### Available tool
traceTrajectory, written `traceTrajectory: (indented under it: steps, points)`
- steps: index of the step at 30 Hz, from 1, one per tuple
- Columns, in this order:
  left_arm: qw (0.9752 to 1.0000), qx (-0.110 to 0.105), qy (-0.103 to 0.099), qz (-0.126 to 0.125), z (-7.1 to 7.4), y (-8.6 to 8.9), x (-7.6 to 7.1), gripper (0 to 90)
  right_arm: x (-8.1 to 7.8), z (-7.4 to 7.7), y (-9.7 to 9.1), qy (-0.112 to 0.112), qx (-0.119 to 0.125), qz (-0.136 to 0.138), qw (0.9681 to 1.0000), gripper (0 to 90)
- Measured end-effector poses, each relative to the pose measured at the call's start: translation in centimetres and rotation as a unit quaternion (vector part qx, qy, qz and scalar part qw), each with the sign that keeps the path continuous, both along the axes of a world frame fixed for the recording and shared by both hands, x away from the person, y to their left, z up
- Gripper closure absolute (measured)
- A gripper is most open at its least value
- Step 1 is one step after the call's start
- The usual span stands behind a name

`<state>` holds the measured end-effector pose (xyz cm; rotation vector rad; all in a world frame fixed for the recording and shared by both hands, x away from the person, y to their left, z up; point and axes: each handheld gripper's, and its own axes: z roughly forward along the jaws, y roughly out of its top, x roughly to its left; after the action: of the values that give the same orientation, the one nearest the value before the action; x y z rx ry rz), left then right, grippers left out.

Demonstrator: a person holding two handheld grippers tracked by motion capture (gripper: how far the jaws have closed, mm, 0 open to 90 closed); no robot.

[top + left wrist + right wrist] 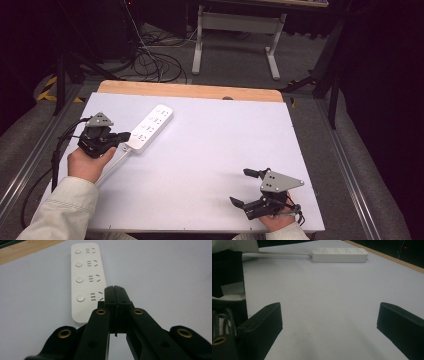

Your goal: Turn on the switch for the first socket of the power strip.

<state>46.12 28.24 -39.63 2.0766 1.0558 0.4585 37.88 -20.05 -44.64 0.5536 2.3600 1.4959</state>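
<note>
White power strip (pixel 150 128), black tool (pixel 125 135), pale grey table (pixel 215 150)

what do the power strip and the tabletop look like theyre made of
White four-outlet power strip: likely matte moulded plastic, given its smooth rounded edges and even, low-sheen surface. Pale grey-white tabletop: smooth, flat, faintly glossy, perhaps laminate or a sheet covering; a bare wooden strip shows along the far edge.

A pale grey-white surface (pixel 210 150) with a strip of bare wood along its far edge carries a white power strip (pixel 150 128), which lies flat near the far left corner (four sockets, each with a round button beside it), set at a slant; its white cord (pixel 111 169) runs from the near end toward the front left edge
</note>
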Motion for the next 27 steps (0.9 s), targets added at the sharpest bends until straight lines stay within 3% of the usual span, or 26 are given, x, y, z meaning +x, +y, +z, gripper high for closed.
traceTrajectory:
  steps: [9,13,27]
  points:
    - [0.9998,-0.004,0.020,0.004,-0.9,-0.3,1.7,90.0,0.0,0.0,0.0,-0.001,-0.002,0.000,1.0000,6.8]
    - [0.9998,0.011,0.017,0.006,-0.9,-0.5,2.1,90.0,0.0,0.0,0.0,0.000,-0.002,0.001,1.0000,6.8]
    - [0.9982,0.045,0.037,0.016,-1.4,-0.8,4.0,90.0,0.0,0.0,0.0,-0.001,-0.002,0.002,1.0000,6.8]
